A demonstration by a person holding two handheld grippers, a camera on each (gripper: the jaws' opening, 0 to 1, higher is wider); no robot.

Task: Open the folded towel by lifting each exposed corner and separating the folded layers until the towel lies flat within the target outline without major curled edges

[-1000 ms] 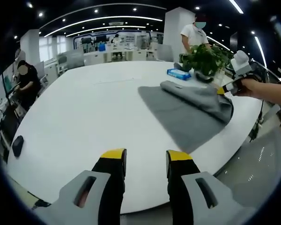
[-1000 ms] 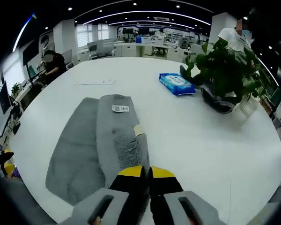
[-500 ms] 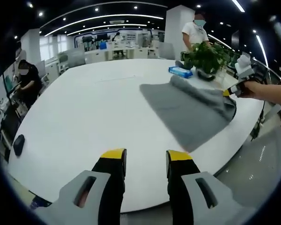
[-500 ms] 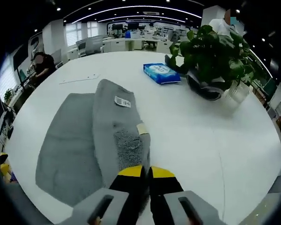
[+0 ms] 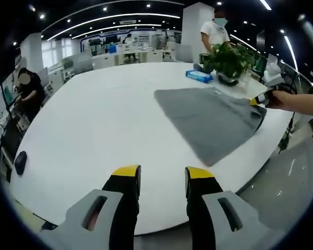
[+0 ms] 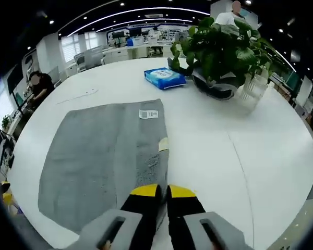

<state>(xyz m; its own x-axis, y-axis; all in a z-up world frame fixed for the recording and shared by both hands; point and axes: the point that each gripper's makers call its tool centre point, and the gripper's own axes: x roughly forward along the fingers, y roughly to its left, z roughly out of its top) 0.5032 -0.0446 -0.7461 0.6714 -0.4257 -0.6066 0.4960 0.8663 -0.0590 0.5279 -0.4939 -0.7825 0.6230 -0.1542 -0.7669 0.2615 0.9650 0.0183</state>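
A large white table (image 5: 83, 130) curves away in both views, its near edge cut off by the frame. On it lies the grey towel (image 6: 99, 156), spread nearly flat on the right side of the table as the left gripper view shows it (image 5: 208, 117). In the right gripper view its near corner runs under the gripper and is hidden, and the edge beside the jaws looks slightly rumpled. A white label (image 6: 149, 113) and a small pale tag (image 6: 163, 144) sit along the towel's right edge; their print is too small to read.

Beyond the towel stands a leafy potted plant (image 6: 219, 49) whose pot is partly masked by the leaves, and just beside it a blue packet (image 6: 165, 77). A person in black (image 5: 26, 91) sits at the far left, and another person in white (image 5: 214, 34) stands behind the plant, partly cut off.

The left gripper (image 5: 161, 179) hangs over bare table near the edge, well apart from the towel, its yellow-tipped jaws parted with nothing between them. The right gripper (image 6: 161, 191) has its jaws pressed together at the towel's near edge, pinching the cloth; in the left gripper view it appears small at the towel's far corner (image 5: 258, 100), held by a hand (image 5: 275, 99).
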